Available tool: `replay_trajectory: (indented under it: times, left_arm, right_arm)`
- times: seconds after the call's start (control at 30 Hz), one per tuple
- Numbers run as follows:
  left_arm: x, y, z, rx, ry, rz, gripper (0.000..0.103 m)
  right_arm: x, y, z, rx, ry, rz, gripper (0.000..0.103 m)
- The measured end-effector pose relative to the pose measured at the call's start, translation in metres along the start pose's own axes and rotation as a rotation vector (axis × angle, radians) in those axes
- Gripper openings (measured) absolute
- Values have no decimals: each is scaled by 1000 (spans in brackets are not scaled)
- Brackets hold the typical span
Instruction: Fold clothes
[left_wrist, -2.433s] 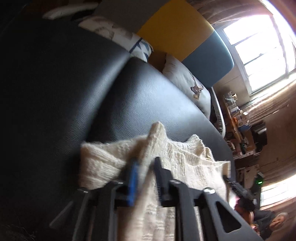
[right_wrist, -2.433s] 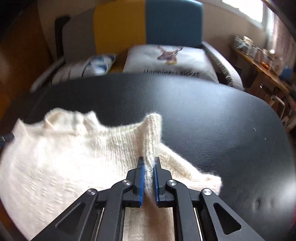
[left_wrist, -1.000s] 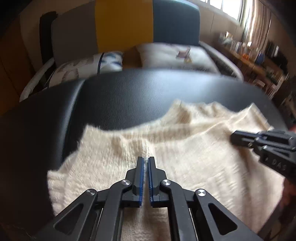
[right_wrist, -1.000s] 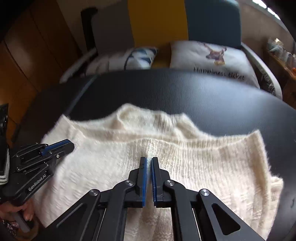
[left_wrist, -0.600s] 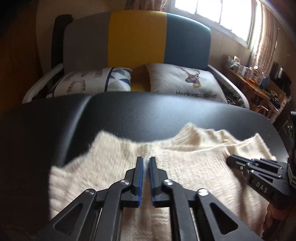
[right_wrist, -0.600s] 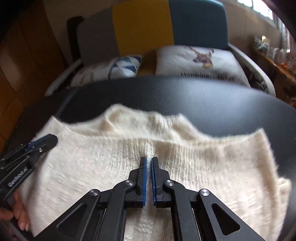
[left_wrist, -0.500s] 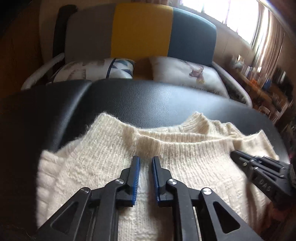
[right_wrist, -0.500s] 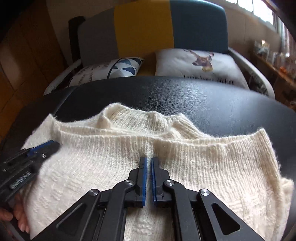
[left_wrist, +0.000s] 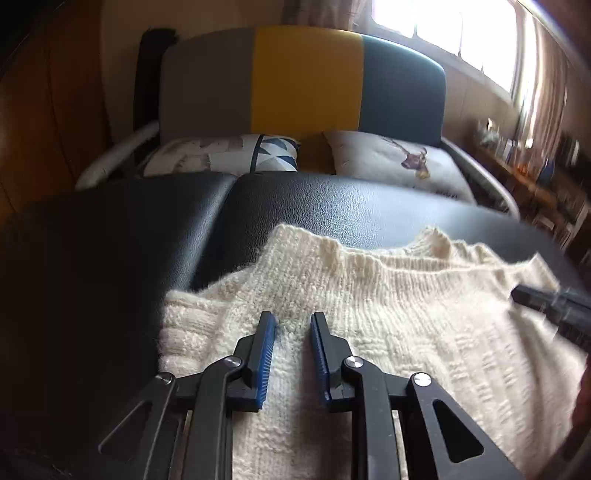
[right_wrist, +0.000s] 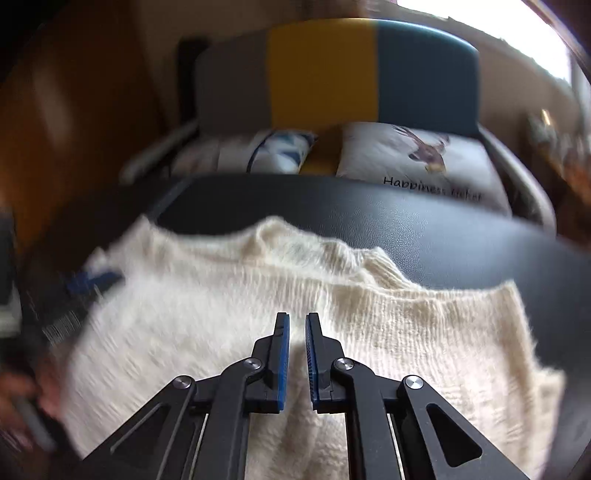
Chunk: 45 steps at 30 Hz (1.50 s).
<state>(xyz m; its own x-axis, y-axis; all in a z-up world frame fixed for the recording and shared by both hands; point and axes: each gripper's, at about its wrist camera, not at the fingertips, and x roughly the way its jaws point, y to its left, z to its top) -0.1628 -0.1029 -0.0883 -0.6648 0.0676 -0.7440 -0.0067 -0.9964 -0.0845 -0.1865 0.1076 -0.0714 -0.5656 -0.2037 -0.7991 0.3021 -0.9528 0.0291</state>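
A cream knitted sweater (left_wrist: 388, 306) lies flat on the black padded leather table (left_wrist: 110, 240), toward its right half. Beyond the table's far edge stands a grey, yellow and teal sofa (left_wrist: 306, 77), with a triangle-patterned cushion (left_wrist: 229, 158) left of a deer-print cushion (left_wrist: 391, 162).

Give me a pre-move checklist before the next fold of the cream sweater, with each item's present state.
1. Left gripper released: ok, its fingers stand apart with no knit pinched between them.
2. Right gripper released: ok, a narrow gap shows and no knit is between the fingers.
3. Sweater laid flat on the black padded surface: ok, one folded edge runs across below the collar.
4. Sweater fully on the surface: cannot tell, its near edge is hidden behind both grippers.
5. Grippers clear of each other: ok, they sit at opposite sides of the sweater.
6. Layers square underneath: cannot tell.
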Motion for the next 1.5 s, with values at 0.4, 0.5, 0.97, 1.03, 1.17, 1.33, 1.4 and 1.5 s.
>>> replay_trajectory:
  times: [0.4, 0.5, 0.97, 1.03, 1.17, 1.33, 1.4, 1.5]
  left_arm:
    - [-34, 1, -43, 61, -4, 12, 21]
    - [-55, -12, -51, 78, 19, 37, 20]
    - [-16, -43, -34, 172, 44, 76, 21]
    - [-17, -47, -32, 193, 56, 99, 21]
    - [-41, -47, -29, 169, 44, 66, 21]
    - [-46, -40, -35, 143, 21, 127, 21]
    - [-33, -40, -36, 151, 52, 152, 21]
    - [-28, -43, -39, 182, 33, 175, 22]
  right_arm:
    - [-24, 4, -58, 141, 24, 69, 8]
    - [-42, 3, -65, 164, 33, 111, 12]
    - [-30, -67, -61, 259, 1, -49, 17]
    - [-43, -70, -58, 294, 4, -23, 18]
    - [-96, -74, -67, 346, -82, -58, 26]
    - [-89, -79, -79, 252, -4, -116, 26]
    - [-75, -90, -81, 261, 29, -135, 25]
    - [-68, -120, -91, 398, 22, -111, 19]
